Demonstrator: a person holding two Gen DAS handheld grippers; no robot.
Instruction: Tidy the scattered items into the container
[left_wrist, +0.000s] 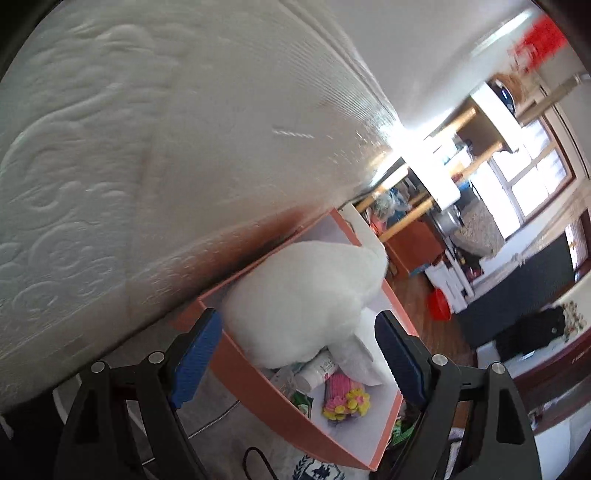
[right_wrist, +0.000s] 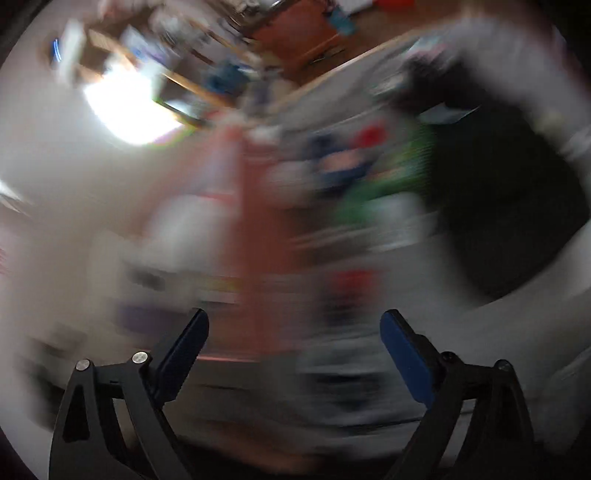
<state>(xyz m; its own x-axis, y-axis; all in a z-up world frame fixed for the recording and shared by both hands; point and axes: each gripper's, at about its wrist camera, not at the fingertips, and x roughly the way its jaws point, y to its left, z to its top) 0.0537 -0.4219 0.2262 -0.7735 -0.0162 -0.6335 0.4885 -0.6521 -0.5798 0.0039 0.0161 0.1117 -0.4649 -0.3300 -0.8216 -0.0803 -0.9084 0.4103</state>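
Box (left_wrist: 258, 387) time, basically: the orange container with the white inside already has a big white plush (left_wrist: 306, 299) in it, plus a white tube (left_wrist: 317, 371) and a pink-and-yellow knitted thing (left_wrist: 345, 397) down at the near end. It sits right up against a white quilted mattress (left_wrist: 129, 147), on what looks like bedding rather than a desk.

My read is we're between drops, so the next move is going for another loose item. There's green stuff (left_wrist: 404, 430) just outside the box's near corner, too hidden to name.

Left tool (left_wrist: 299, 363) is spread wide, jaws straddling the near end of the box, pads not pressing on anything as far as I can tell.

Right tool (right_wrist: 295, 354) is also wide open with nothing between the jaws. That view is pure motion smear. I can make out an orange streak that's probably the box, and green and red blobs beyond it, nothing more. It'll need to settle down before picking a target.
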